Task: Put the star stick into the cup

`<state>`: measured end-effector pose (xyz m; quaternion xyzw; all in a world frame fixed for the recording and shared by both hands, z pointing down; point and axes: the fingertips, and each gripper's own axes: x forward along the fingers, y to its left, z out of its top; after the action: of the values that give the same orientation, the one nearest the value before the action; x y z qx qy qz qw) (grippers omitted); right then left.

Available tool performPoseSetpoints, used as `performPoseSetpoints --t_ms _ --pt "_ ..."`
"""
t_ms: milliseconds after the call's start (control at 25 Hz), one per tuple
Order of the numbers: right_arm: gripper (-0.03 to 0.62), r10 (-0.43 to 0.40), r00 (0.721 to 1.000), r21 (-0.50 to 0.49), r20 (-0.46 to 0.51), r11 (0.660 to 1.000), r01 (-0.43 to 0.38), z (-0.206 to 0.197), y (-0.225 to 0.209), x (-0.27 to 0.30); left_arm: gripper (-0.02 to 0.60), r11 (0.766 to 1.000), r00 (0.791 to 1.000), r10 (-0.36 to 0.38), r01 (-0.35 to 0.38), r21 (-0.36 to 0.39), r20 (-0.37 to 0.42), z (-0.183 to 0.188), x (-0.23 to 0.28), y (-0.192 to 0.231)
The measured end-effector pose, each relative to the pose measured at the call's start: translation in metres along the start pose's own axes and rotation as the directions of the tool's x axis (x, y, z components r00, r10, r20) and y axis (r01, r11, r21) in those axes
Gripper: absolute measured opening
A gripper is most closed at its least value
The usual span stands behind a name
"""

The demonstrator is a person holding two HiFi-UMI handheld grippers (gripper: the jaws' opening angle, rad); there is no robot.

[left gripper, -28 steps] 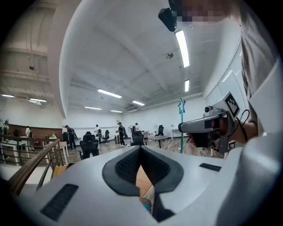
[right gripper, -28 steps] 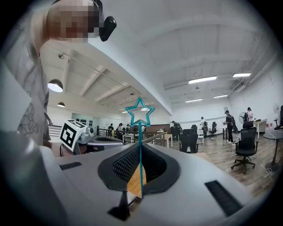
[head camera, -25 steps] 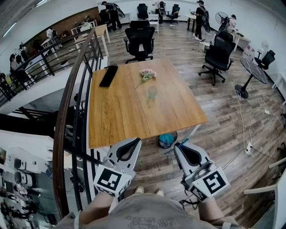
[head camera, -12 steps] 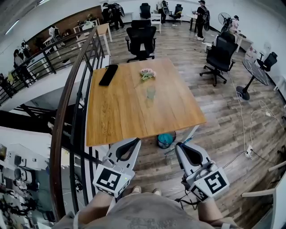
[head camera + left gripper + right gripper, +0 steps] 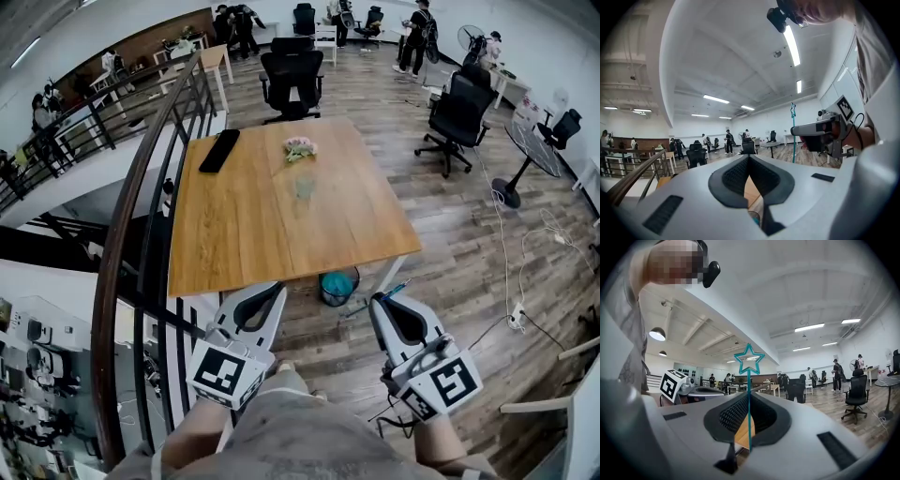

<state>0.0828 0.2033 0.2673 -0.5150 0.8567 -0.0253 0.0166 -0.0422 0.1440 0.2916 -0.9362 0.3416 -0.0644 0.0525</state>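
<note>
On the table (image 5: 244,225), the cup (image 5: 305,187) stands near flowers (image 5: 298,148).

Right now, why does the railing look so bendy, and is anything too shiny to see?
Head view: the wide lens bows the railing and the table edges, and the clear cup shows only faintly. Left gripper view: the ceiling light strip glares white. Right gripper view: the star stick looks sharp.
</note>
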Motion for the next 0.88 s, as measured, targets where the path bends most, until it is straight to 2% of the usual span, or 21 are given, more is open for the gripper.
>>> performPoseSetpoints --t_ms 240,400,880 --pt "0.037 0.005 1.000 -0.013 0.002 1.000 -0.005 -0.002 -0.009 -0.001 0.017 1.000 1.000 0.003 -0.003 0.003 0.013 -0.003 0.013 -0.004" --pt "0.037 0.005 1.000 -0.037 -0.007 0.999 -0.005 -0.006 -0.019 0.006 0.017 0.999 0.999 0.032 -0.032 -0.009 0.039 -0.003 0.027 0.004" --pt "0.037 0.001 0.998 0.005 -0.062 1.000 -0.001 -0.036 -0.074 0.078 0.017 0.999 1.000 0.011 -0.011 -0.044 -0.013 -0.036 0.086 0.050"
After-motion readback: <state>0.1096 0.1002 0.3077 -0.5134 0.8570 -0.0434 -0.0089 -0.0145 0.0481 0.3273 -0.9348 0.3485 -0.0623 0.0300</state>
